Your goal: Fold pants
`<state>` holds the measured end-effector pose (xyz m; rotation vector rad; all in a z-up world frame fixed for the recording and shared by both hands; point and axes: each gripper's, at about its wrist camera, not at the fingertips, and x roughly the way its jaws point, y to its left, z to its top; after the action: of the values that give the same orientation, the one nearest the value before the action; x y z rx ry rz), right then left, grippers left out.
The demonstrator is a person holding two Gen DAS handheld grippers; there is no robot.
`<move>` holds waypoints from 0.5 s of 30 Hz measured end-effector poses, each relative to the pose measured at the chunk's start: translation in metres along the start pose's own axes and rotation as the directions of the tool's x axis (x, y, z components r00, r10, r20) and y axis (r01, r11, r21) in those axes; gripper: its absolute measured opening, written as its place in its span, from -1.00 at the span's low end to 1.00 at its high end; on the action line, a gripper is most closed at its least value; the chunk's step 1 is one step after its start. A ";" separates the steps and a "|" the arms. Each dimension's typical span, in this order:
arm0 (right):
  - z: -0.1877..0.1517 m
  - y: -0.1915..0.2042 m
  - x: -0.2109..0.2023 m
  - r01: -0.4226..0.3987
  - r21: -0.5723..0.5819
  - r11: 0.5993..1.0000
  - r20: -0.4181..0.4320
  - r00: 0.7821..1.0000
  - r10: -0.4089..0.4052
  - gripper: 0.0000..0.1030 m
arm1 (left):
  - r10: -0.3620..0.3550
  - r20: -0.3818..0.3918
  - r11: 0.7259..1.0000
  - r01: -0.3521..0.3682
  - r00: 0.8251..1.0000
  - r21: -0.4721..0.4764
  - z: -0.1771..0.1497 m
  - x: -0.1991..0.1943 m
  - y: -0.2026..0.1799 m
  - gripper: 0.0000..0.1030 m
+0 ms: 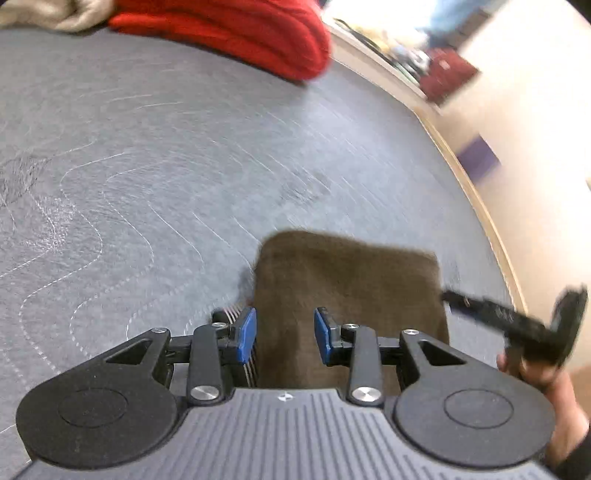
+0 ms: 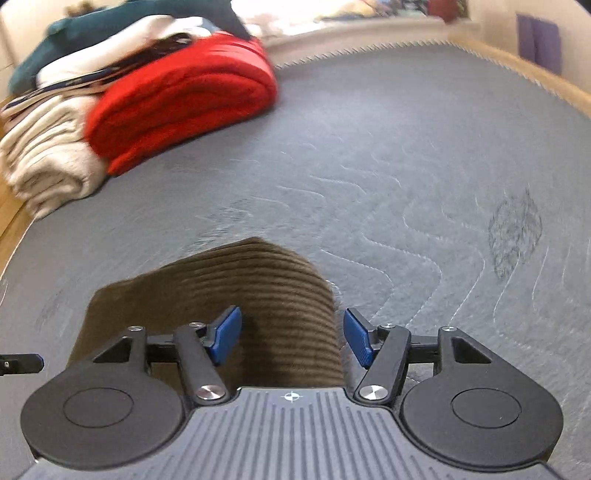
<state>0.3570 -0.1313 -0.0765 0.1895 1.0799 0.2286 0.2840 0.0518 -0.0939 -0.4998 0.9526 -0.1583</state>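
The left gripper [image 1: 284,334] has its blue-padded fingers [image 1: 246,335] spread apart with nothing between them; it hangs over the near end of the folded brown corduroy pants [image 1: 351,291], one pad over the pants' left edge, the other over the cloth itself. Whether the pads touch the fabric cannot be told. The right gripper [image 2: 291,336] is likewise spread wide and holds nothing, straddling the right edge of the same brown corduroy pants [image 2: 258,295]: its left pad lies over the ribbed cloth, its right pad over the bare surface beside it. In the left view the right gripper [image 1: 517,317] shows blurred just past the pants' right edge, with the person's hand [image 1: 554,387] behind it.

The pants lie folded into a compact rectangle on a grey quilted mat [image 2: 406,155] stitched with wavy lines. Well beyond the pants, at the mat's far edge, sits a folded red knit garment [image 2: 184,96], touching a cream folded garment [image 2: 48,162], with white and dark teal clothes [image 2: 110,22] piled behind.
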 end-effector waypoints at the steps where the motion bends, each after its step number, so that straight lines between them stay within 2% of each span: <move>1: 0.000 -0.003 0.001 0.006 0.020 1.000 -0.005 1.000 -0.005 0.23 | 0.006 0.006 1.000 -0.006 1.000 -0.018 0.003 0.006 0.003 -0.28; 3: 0.003 -0.007 0.000 -0.007 0.049 0.999 -0.008 1.000 0.007 0.23 | -0.012 0.010 0.999 0.012 1.000 -0.050 0.010 0.019 0.008 -0.26; 7: 0.007 -0.009 -0.001 -0.008 0.047 0.999 -0.009 1.000 0.009 0.23 | -0.055 -0.014 0.991 0.052 0.998 -0.122 0.018 0.046 0.015 0.07; 11: 0.008 -0.014 0.007 -0.013 0.102 0.995 -0.028 0.999 0.016 0.23 | -0.048 -0.059 0.988 0.039 0.997 -0.152 0.016 0.072 0.017 0.07; 12: 0.010 -0.015 0.008 -0.011 0.113 0.994 -0.029 0.999 0.015 0.23 | -0.066 -0.064 0.987 0.056 0.996 -0.153 0.016 0.076 0.015 -0.07; 13: 0.011 -0.013 0.008 -0.002 0.117 0.993 -0.028 1.000 0.006 0.23 | -0.070 -0.058 0.989 0.061 0.996 -0.137 0.017 0.078 0.012 -0.44; 15: 0.012 -0.011 0.008 0.001 0.113 0.994 -0.023 1.000 0.001 0.23 | -0.082 -0.037 0.990 0.077 0.996 -0.120 0.023 0.071 0.010 -0.64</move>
<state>0.3720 -0.1401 -0.0806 0.2889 1.1169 0.1702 0.3431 0.0441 -0.1397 -0.6467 0.9873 -0.1854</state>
